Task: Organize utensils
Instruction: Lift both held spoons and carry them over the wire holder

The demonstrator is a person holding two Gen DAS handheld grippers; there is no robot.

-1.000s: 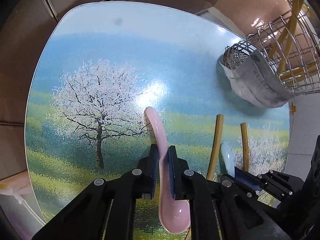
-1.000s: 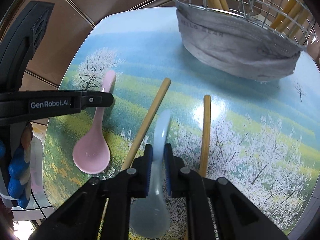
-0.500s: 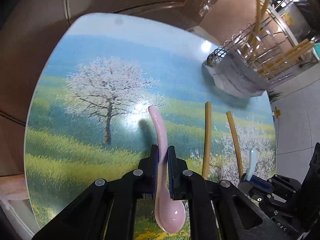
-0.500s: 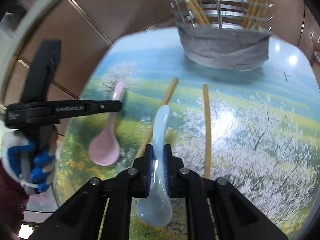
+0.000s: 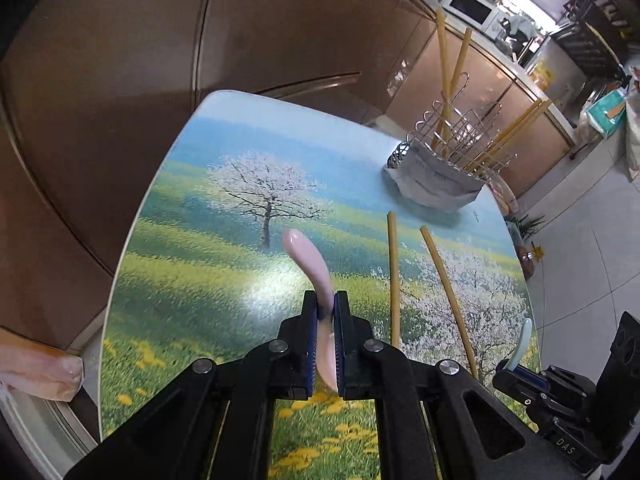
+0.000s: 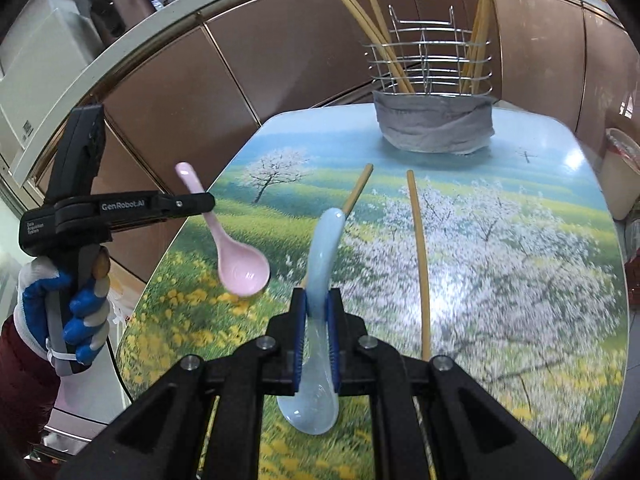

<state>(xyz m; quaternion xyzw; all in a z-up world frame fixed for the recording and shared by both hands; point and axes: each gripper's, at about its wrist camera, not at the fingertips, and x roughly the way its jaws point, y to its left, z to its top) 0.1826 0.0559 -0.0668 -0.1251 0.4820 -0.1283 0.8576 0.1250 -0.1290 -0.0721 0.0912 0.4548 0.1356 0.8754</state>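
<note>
My left gripper [image 5: 326, 308] is shut on a pink ceramic spoon [image 5: 310, 264] and holds it well above the table; the right wrist view shows that spoon [image 6: 236, 258] hanging bowl-down from it. My right gripper [image 6: 317, 312] is shut on a light blue ceramic spoon [image 6: 320, 280], also lifted; its handle tip shows in the left wrist view [image 5: 522, 338]. Two bamboo chopsticks [image 6: 418, 248] [image 5: 394, 276] lie on the table. A wire utensil basket [image 6: 432, 80] wrapped in grey cloth stands at the far end with several chopsticks upright in it.
The table [image 6: 520, 280] has a printed cherry-tree meadow top with rounded edges. Brown cabinet panels [image 5: 120, 80] run behind and to the left. A tiled floor [image 5: 592, 260] lies to the right. A pale bin [image 6: 620, 176] stands beyond the table's right edge.
Both grippers have risen and drawn back from the table, each carrying its spoon clear of the surface. The chopsticks and basket have not moved.
</note>
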